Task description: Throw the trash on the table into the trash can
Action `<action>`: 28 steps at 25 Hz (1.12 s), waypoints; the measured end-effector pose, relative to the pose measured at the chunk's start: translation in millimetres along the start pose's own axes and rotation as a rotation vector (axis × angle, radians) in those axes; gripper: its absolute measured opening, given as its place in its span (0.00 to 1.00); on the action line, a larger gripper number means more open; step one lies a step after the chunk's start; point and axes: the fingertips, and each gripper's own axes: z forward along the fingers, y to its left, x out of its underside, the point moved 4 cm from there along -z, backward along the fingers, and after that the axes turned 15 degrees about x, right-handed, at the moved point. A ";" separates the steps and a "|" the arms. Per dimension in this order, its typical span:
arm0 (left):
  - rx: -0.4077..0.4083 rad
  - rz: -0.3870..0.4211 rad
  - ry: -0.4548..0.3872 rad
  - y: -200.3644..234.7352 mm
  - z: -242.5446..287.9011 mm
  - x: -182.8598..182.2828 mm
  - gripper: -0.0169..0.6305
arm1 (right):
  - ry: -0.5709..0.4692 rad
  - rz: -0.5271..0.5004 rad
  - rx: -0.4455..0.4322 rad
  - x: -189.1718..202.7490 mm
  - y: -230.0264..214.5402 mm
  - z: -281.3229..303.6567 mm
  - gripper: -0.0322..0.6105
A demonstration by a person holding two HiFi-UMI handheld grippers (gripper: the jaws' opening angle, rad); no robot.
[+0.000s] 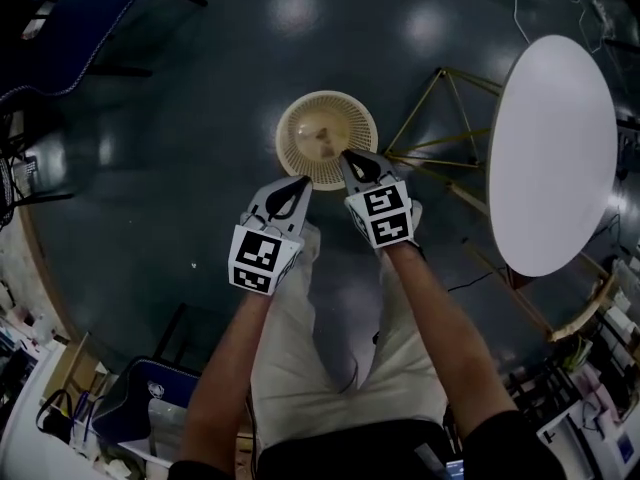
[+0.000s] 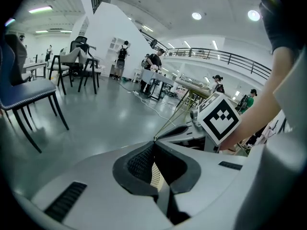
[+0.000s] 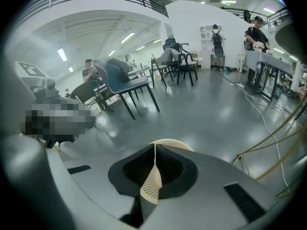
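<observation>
On the dark shiny floor the cream perforated trash can point(image 1: 288, 133) stands just below the left gripper point(image 1: 297, 186) and the right gripper point(image 1: 348, 158), and both have their fingers together with nothing between them. I judge the dropping step is finished, so the next move calls for turning to the white oval bench point(image 1: 555, 158) on the right, where no trash shows. No brand or writing can be read; only the black-and-white square markers point(image 1: 385, 215).

Head view: dim overall; my floor point(image 1: 150, 168) dark, with soft patches of lamp glare; table point(image 1: 550, 148) blown bright. Gripper views: bright ceiling lamps point(image 2: 196, 16), strong fisheye bending, black vignetted corners, soft nearest foreground.
</observation>
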 end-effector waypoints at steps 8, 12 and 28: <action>-0.005 0.009 -0.013 -23.3 -23.5 -38.6 0.05 | -0.056 0.022 -0.002 -46.8 -2.0 -51.8 0.08; -0.018 0.006 -0.032 -24.0 -25.0 -67.1 0.05 | -0.104 0.035 -0.015 -83.3 -6.6 -72.2 0.08; -0.038 0.100 -0.168 -112.6 -74.1 -237.5 0.05 | -0.311 0.030 -0.014 -221.8 -44.5 -239.8 0.08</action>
